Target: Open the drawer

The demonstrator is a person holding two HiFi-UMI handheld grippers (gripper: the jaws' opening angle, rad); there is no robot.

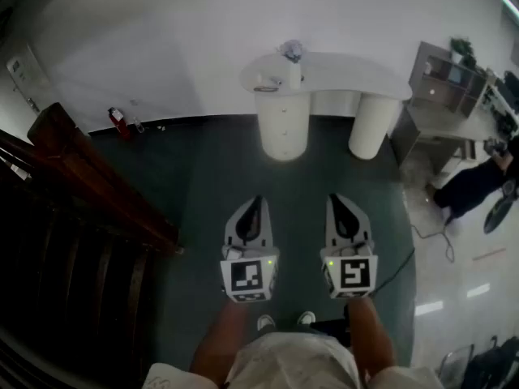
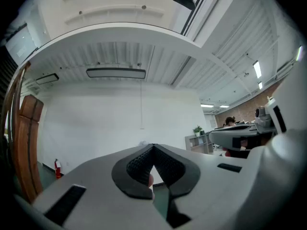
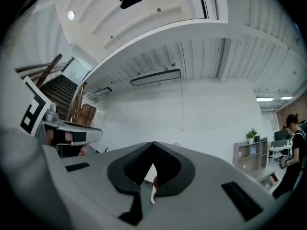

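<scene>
A white desk (image 1: 340,75) stands ahead against the wall on two round white pedestals. The left pedestal (image 1: 283,126) shows faint drawer lines on its front. I hold both grippers side by side over the dark floor, well short of the desk and pointing at it. My left gripper (image 1: 255,205) has its tips together with nothing between them, and they also meet in the left gripper view (image 2: 153,147). My right gripper (image 1: 340,203) is shut and empty as well, its tips meeting in the right gripper view (image 3: 153,145). The jaws hide the desk in both gripper views.
A dark wooden stair rail (image 1: 97,185) runs along the left. A red fire extinguisher (image 1: 118,122) stands by the wall. Small items (image 1: 290,55) sit on the desk top. At the right are a shelf unit (image 1: 446,79), a person (image 1: 478,181) and a floor cable (image 1: 430,233).
</scene>
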